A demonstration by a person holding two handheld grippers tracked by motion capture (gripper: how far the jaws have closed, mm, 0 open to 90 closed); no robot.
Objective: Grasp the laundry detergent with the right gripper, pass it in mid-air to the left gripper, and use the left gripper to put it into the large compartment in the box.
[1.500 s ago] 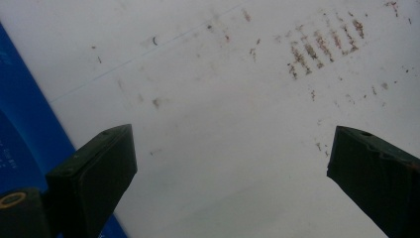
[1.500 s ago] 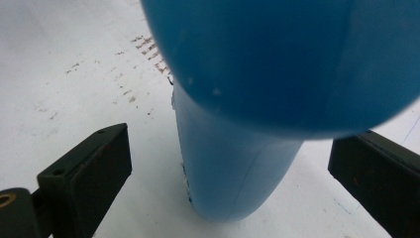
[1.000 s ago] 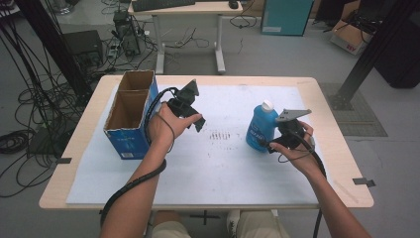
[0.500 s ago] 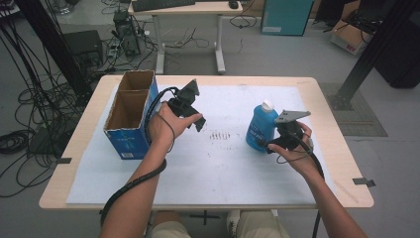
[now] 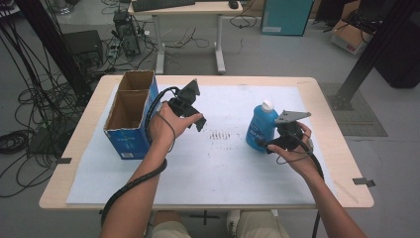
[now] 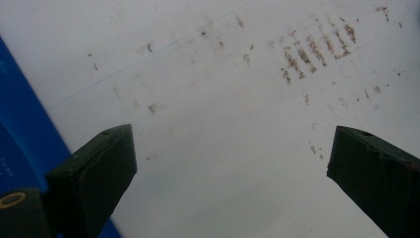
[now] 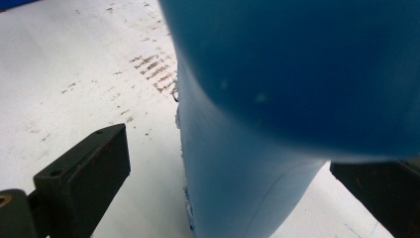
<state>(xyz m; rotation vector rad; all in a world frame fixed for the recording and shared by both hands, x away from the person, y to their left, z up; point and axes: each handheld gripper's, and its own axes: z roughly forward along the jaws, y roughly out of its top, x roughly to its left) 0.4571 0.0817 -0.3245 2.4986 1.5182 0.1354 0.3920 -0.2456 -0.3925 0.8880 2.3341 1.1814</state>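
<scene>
Approach stage of a grasp on the blue bottle (image 5: 261,130), standing upright with its white cap (image 5: 267,104) on the white mat (image 5: 218,168), right of centre and well apart from the cardboard box (image 5: 130,115). Right gripper (image 5: 271,144) spread wide, straddling the bottle low on its body, one jaw well off the plastic, the other half hidden behind the bulge; not yet clamped. Left gripper (image 5: 197,119) raised over the mat beside the box, gaping and empty. Next, by judgement: closing squarely on the rounded body, firm enough against slip, then a lift, likely toward the open-topped box. Bottle (image 7: 257,163) smooth, glossy, curved, probably slick under the pads. Box brown inside, blue printed outside, split into two compartments. Mat matte, marked with rusty scuff lines (image 6: 317,52).
</scene>
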